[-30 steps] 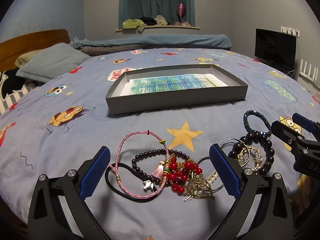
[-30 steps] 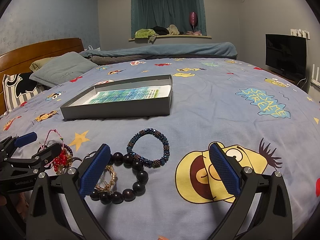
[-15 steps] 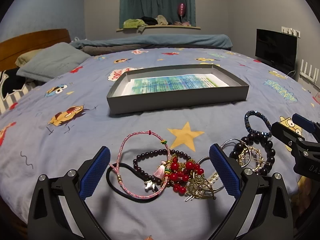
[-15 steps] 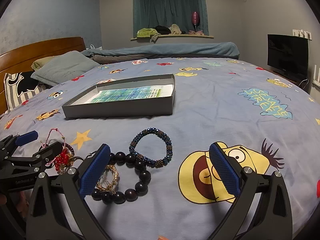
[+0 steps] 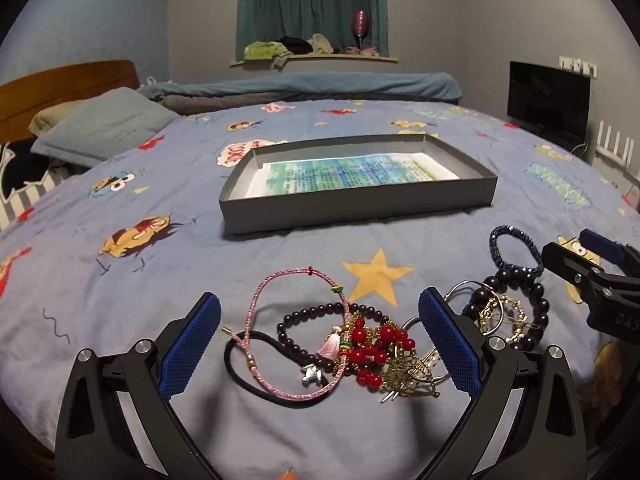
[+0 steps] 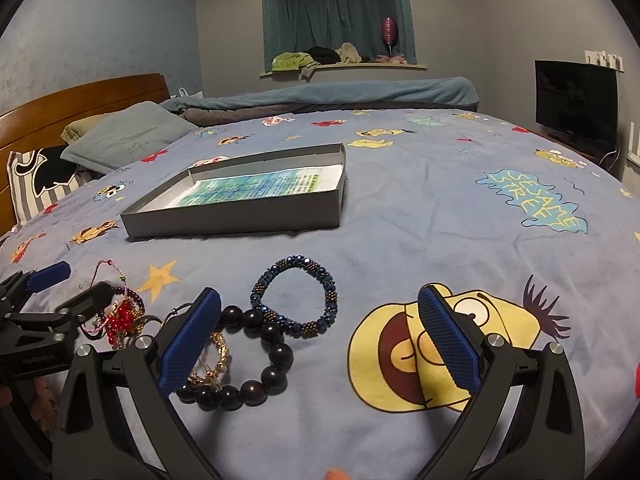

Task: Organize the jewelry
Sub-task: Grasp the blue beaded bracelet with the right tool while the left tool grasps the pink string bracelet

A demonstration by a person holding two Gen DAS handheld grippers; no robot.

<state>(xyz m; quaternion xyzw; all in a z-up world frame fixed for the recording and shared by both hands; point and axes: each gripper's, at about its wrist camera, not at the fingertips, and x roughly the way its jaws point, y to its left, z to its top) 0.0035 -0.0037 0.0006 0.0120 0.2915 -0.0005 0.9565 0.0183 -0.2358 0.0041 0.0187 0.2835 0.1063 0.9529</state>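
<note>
Partly hidden: gold bracelet [image 6: 216, 356] behind right gripper [image 6: 320, 342] finger

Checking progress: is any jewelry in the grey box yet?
No. The box holds only a printed paper; the bracelets lie on the bedspread.

**Lighting and picture quality**

Dim, cool indoor light from overhead; curtains [image 6: 336, 20] drawn. Soft shadows under the box [image 5: 356, 210]. Strong fisheye bending, black corners. Mild glare on red beads [image 5: 370, 350]. Far wall slightly soft, grainy.
</note>
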